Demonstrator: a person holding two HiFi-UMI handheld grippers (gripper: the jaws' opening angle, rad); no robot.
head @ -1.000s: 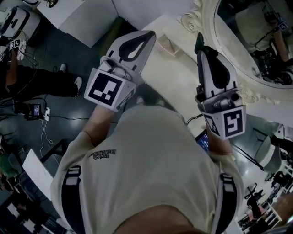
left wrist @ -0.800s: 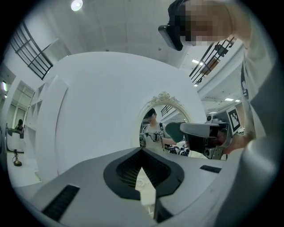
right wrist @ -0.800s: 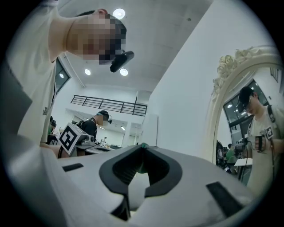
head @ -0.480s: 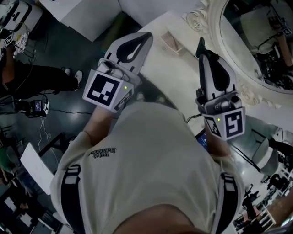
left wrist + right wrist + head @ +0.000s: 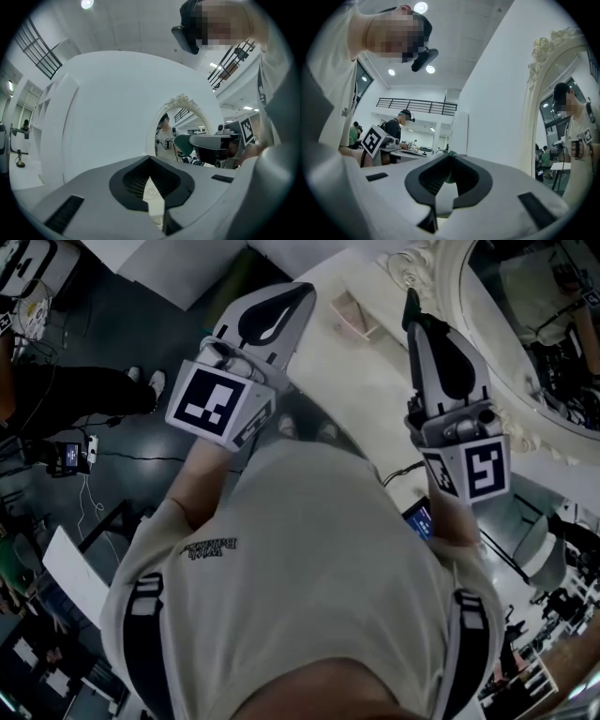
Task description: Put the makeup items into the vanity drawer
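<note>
Overhead: right gripper [image 5: 413, 332] fingers clenched on a small green item [image 5: 410, 307] above the table [image 5: 375, 399], near the mirror [image 5: 525, 315]. Its end pokes past the fingertips, in line with them. Left gripper [image 5: 302, 294] fingers clenched, empty; item's length mostly hidden.

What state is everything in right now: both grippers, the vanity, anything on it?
left gripper: jaws shut, nothing between them.
right gripper: shut on a small green item at its tips; what it is cannot be told.
small tray: sits on the vanity top, looks empty.
vanity drawer: not in view.
</note>
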